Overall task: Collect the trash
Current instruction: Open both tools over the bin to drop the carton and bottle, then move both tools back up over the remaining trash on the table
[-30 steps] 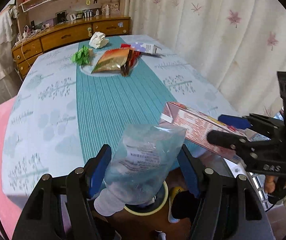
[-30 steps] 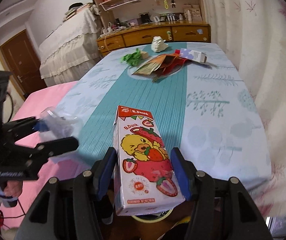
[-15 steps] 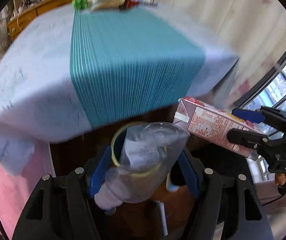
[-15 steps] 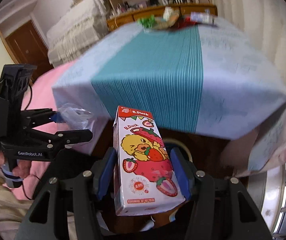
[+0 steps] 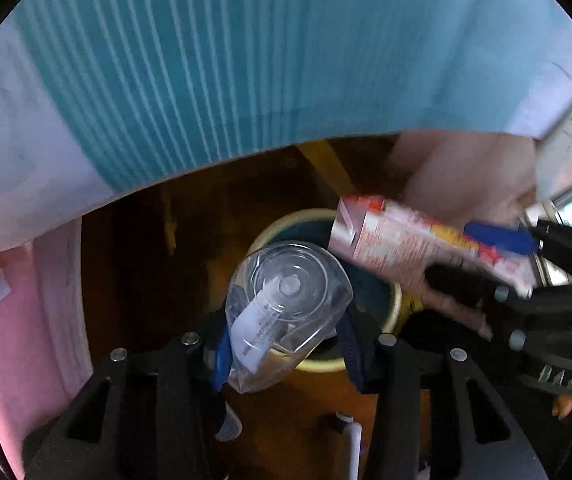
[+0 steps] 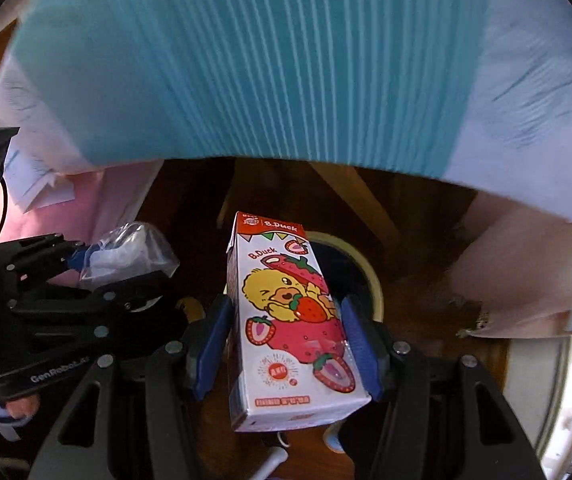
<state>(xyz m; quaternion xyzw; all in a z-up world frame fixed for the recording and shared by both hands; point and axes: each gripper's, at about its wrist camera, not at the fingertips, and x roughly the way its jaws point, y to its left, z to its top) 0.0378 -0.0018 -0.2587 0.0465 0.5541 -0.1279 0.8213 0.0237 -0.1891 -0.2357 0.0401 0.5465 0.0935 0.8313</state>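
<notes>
**Bottle and carton held over the bin below the counter edge**

The bin [image 5: 390,312] is largely covered: only part of its pale rim shows in both views, and its contents cannot be made out. The cloth-draped counter [image 5: 206,60] is blurred, filling the upper frame. The left gripper [image 5: 286,350] has its fingers clamped on a crushed clear plastic bottle [image 5: 286,312], seen base-on at lower centre, over the bin's rim. The right gripper [image 6: 284,350] has its fingers pressed to both sides of a strawberry drink carton [image 6: 290,320], lower centre. Only the right view shows the carton's duck print; the left view shows its text side [image 5: 418,244] at right, above the bin
</notes>
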